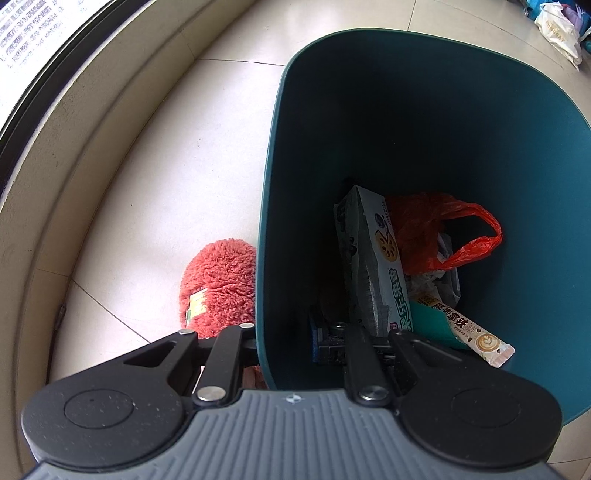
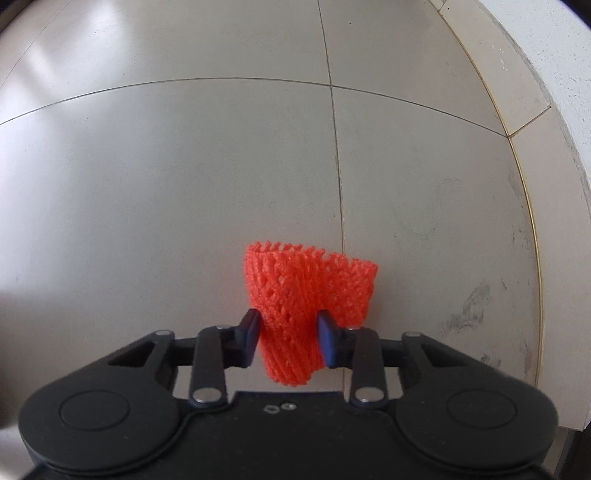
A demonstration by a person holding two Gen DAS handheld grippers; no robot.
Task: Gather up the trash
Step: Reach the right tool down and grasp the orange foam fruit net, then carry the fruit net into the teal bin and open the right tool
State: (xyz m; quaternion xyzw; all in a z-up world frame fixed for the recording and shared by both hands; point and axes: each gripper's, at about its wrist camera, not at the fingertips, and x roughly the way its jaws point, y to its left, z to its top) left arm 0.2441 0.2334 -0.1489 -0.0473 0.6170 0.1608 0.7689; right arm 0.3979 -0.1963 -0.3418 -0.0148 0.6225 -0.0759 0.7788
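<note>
My left gripper (image 1: 284, 343) is shut on the near wall of a dark teal trash bin (image 1: 406, 122), one finger outside and the blue pad (image 1: 317, 338) inside. In the bin lie a pale carton (image 1: 369, 258), a red plastic bag (image 1: 443, 229) and a coffee sachet (image 1: 472, 332). In the right wrist view an orange foam fruit net (image 2: 310, 280) stands on the tiled floor. My right gripper (image 2: 290, 336) is shut on its lower part, and the blue pads (image 2: 251, 332) squeeze it from both sides.
A red fluffy item (image 1: 221, 288) lies on the floor against the bin's left side. A raised beige ledge (image 1: 74, 166) curves along the left under a window. A white bag (image 1: 557, 29) sits far back. A skirting edge (image 2: 532, 122) borders the floor at right.
</note>
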